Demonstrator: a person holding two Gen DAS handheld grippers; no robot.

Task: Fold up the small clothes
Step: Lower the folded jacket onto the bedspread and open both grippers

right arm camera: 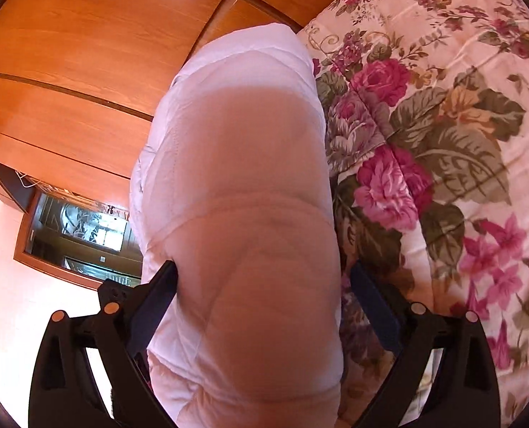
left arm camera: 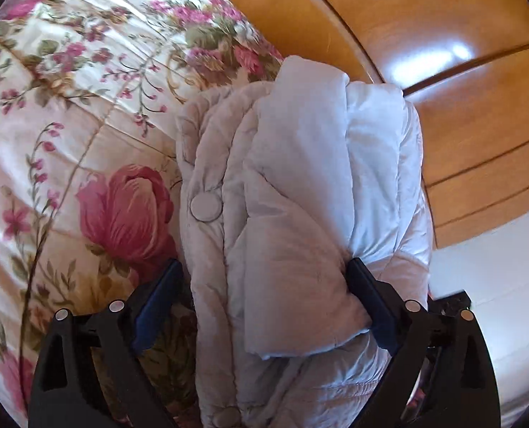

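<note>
A small pale grey-white padded jacket (left arm camera: pixel 300 178) lies folded into a thick bundle on the flowered bedspread, its snap buttons showing along the left edge. My left gripper (left arm camera: pixel 264 285) stands wide open around the bundle's near end; the right fingertip (left arm camera: pixel 362 278) touches the fabric and the left one sits just beside it. In the right wrist view the same jacket (right arm camera: pixel 235 142) fills the middle, seen from its smooth side. My right gripper (right arm camera: pixel 262 274) is open astride it, with a gap at the right finger.
The flowered quilted bedspread (left arm camera: pixel 68 125) (right arm camera: pixel 442 142) covers the bed. Glossy wooden wardrobe panels (left arm camera: pixel 442 35) (right arm camera: pixel 68 53) stand close behind the jacket. A white surface (left arm camera: pixel 496 267) shows at the lower right, and a wood-framed dark opening (right arm camera: pixel 86 239) at the left.
</note>
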